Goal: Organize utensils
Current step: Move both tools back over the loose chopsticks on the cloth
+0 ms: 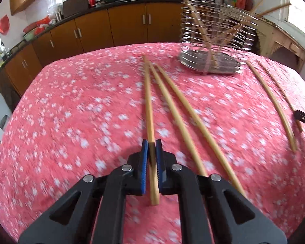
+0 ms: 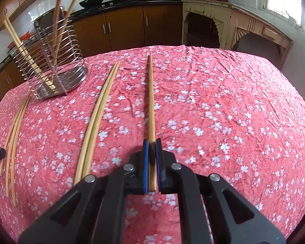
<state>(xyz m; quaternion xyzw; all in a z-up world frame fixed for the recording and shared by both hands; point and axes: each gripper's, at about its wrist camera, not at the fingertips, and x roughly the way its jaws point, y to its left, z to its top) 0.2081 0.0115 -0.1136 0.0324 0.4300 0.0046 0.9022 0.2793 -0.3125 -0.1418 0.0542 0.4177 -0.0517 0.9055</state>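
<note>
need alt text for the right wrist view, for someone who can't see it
The right gripper is closed on one wooden chopstick that points away across a pink floral tablecloth. To its left lie a pair of chopsticks and, farther left, a few more. A wire utensil holder at the far left already holds several chopsticks.

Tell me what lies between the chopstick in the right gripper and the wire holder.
Two loose chopsticks lie side by side on the tablecloth between the held chopstick and the wire holder, shown in the right wrist view.
</note>
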